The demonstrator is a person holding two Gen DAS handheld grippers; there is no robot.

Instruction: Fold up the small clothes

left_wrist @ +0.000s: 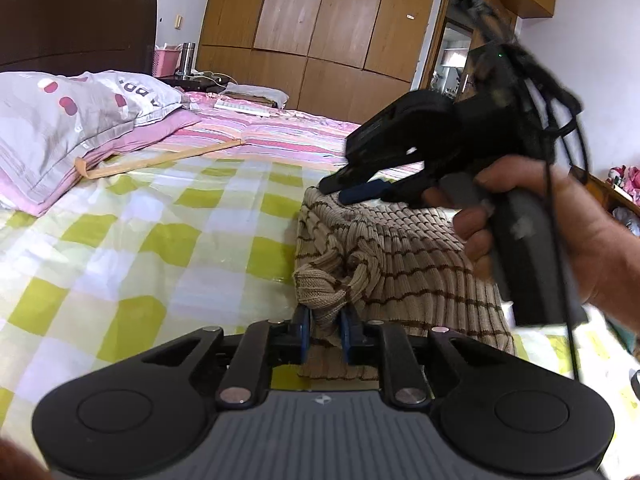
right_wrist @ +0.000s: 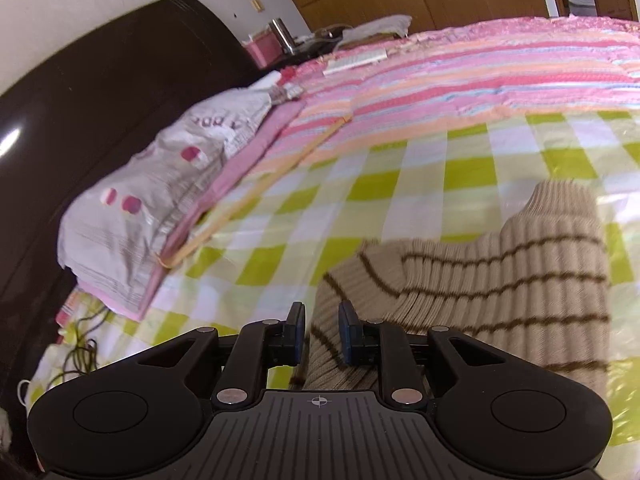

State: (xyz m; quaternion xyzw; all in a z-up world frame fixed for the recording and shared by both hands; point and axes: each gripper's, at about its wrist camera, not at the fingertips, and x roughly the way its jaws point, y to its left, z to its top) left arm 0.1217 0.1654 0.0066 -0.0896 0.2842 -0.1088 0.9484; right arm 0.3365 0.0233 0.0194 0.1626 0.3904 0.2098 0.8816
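A beige ribbed knit sweater with thin brown stripes (left_wrist: 404,256) is held up over the green-checked bedspread (left_wrist: 140,240). My left gripper (left_wrist: 325,322) is shut on a bunched beige cuff of it (left_wrist: 324,296). My right gripper (left_wrist: 360,188) shows in the left wrist view, held by a hand, its fingers shut on the sweater's upper edge. In the right wrist view my right gripper (right_wrist: 321,332) is shut on a fold of the sweater (right_wrist: 480,280), which spreads to the right over the checked cover (right_wrist: 360,184).
A grey pillow with pink spots (left_wrist: 60,120) lies on a pink pillow at the left, against a dark headboard (right_wrist: 100,100). A pink striped sheet (right_wrist: 480,76) covers the far bed. Wooden wardrobes (left_wrist: 320,20) stand behind. A nightstand holds a steel flask (left_wrist: 186,58).
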